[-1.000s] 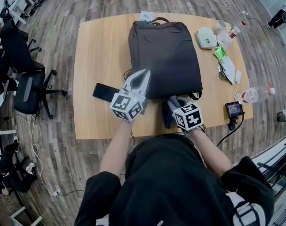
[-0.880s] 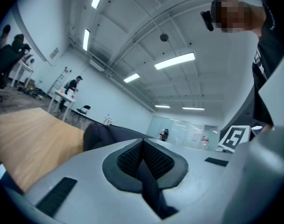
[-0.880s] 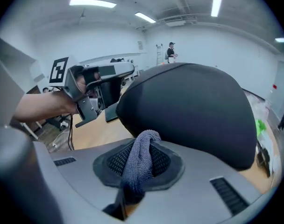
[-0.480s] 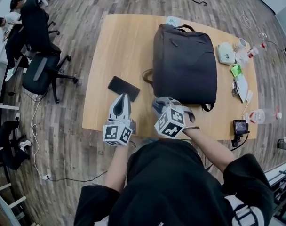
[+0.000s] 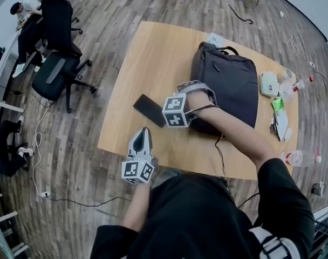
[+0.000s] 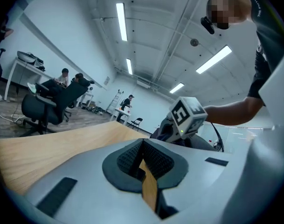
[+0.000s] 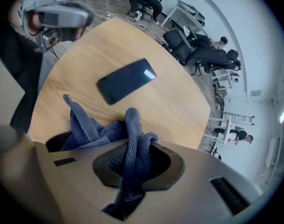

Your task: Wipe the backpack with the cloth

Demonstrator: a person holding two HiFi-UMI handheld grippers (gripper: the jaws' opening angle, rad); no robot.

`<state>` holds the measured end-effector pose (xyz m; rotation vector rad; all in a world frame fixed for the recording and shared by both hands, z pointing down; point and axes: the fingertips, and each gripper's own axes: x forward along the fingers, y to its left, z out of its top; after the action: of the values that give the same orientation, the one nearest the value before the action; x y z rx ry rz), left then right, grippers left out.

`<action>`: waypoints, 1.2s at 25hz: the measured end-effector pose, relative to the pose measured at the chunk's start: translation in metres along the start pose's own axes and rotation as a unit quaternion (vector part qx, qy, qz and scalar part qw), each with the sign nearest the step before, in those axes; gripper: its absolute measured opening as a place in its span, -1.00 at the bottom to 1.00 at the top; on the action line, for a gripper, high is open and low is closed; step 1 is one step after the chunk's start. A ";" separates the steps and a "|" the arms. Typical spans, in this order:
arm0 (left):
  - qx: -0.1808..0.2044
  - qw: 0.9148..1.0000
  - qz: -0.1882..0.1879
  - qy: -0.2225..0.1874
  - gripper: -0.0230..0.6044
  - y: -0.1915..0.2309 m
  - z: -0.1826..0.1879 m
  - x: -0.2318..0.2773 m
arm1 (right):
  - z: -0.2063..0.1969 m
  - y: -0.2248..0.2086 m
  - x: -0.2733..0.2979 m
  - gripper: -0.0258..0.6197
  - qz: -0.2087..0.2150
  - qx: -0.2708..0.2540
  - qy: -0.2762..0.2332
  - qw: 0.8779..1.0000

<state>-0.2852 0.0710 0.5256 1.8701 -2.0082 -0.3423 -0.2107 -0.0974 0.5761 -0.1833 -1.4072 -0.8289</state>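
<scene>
**Head view.** The backpack [image 5: 231, 88] lies flat on the worktop [image 5: 148, 58], with its handle toward the far edge. My right gripper [image 5: 177, 111] sits at the near-left corner of the backpack, between it and a dark phone [image 5: 149, 110] that lies flat on the wood. From here I cannot tell whether the gripper touches the backpack. My left gripper [image 5: 144, 136] hangs at the near-left edge of the worktop, well apart from the backpack, with its marker cube [image 5: 138, 171] out past the edge. A plastic bottle [image 5: 299, 157] lies among small clutter along the right side. An office chair [image 5: 53, 74] stands on the floor to the left.

**Left gripper view.** The fingers [image 6: 128, 160] are drawn together with nothing between them. Only a narrow slit lower down shows the wood beyond. Ahead I see the bare worktop, and at right the right gripper's cube with the dark backpack behind it.

**Right gripper view.** Here the fingers [image 7: 114, 161] are clamped on a blue-grey cloth [image 7: 128, 134]. The cloth is bunched, with one fold rising above the fingers, a tail hanging below them and a corner trailing out to the left over the worktop. The phone lies ahead, apart from the cloth. The left gripper shows at upper left.
</scene>
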 end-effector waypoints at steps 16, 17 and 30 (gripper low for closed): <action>0.029 0.998 0.023 0.050 -0.87 -0.035 -0.013 0.021 | -0.123 -0.210 0.101 -0.75 0.002 0.218 -0.019 0.976; 0.036 0.998 0.024 0.055 -0.87 -0.037 -0.013 0.022 | -0.132 -0.217 0.106 -0.75 0.010 0.243 -0.028 0.970; 0.102 0.990 -0.022 0.095 -0.87 -0.075 -0.018 0.066 | -0.333 -0.183 0.138 -0.75 0.064 0.508 -0.064 0.856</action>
<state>-0.2131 0.0006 0.5167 1.9862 -1.9371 0.0315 -0.0649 -0.4748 0.5713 0.4900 -1.7627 0.1187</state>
